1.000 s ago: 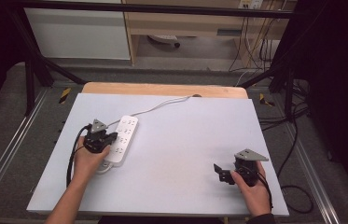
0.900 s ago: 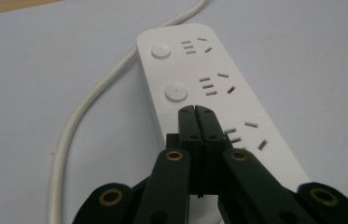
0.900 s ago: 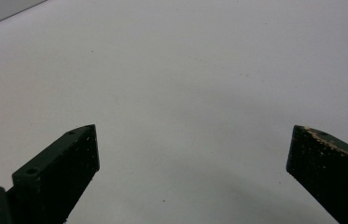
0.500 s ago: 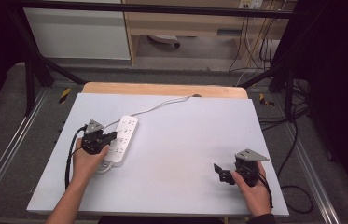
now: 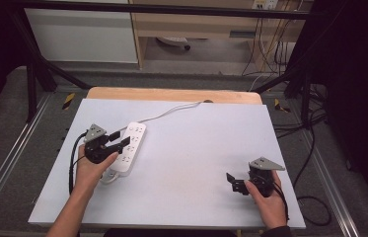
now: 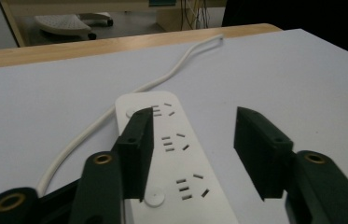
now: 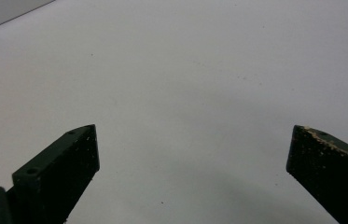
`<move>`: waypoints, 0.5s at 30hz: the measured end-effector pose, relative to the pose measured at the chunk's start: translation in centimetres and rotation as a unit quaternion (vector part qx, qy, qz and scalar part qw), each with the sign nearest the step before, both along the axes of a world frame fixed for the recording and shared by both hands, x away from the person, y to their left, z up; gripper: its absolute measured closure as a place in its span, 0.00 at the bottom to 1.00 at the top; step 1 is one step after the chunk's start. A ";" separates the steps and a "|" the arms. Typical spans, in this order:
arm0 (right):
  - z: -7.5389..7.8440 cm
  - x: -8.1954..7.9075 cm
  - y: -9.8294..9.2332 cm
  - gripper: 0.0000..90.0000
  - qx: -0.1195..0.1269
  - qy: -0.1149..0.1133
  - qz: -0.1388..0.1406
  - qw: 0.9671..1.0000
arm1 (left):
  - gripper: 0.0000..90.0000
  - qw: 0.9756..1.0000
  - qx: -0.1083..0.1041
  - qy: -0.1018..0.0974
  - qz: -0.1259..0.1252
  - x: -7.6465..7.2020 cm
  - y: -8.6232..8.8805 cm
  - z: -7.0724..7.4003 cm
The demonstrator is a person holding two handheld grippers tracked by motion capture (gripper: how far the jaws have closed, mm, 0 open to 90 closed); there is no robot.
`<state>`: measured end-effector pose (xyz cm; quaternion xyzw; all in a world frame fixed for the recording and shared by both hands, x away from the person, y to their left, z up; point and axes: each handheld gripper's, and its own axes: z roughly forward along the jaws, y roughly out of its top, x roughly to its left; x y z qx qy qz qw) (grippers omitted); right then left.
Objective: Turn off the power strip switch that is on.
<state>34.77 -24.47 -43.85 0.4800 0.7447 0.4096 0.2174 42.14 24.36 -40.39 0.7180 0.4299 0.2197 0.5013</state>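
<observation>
Between the left gripper's [image 6: 192,140] two black fingers [image 6: 136,149] lies a clear gap, and they have just been opening. One finger hangs above the white power strip [image 6: 176,158], the other is out past its long edge over the bare tabletop; neither pad presses on it, so far as the left gripper view shows. The strip lies flat, socket face up, running away from the gripper, with a round button at each end. Its white cable [image 6: 115,109] leaves the far end and curves off toward the table's back edge.

From the high view, the left gripper [image 5: 117,143] sits at the near end of the power strip [image 5: 129,148] on the left half of the pale grey table [image 5: 196,148], the person's left hand [image 5: 90,170] around its body. The cable [image 5: 171,111] runs to the wooden strip at the back.

On the right half, well apart from the strip, the right gripper [image 5: 233,182] is held low by the right hand [image 5: 268,200]. Its fingers [image 7: 62,172] are spread wide with nothing but bare table between them.
</observation>
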 end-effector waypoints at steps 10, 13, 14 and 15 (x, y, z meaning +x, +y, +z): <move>0.1 -0.1 0.1 0.04 0.001 -0.002 0.001 1.000 | 0.10 1.000 -0.011 -0.013 -0.016 -1.1 -0.9 1.2; 0.1 0.0 0.2 0.04 0.002 -0.002 0.000 1.000 | 0.06 0.999 -0.023 -0.008 -0.021 -1.2 -1.0 1.7; 0.1 0.0 0.1 0.04 -0.001 0.000 0.002 1.000 | 0.06 0.999 -0.025 -0.009 -0.020 -1.2 -1.0 1.8; 0.1 0.0 0.1 0.04 0.000 0.000 0.002 1.000 | 0.06 1.000 -0.024 -0.009 -0.017 -1.3 -1.0 2.0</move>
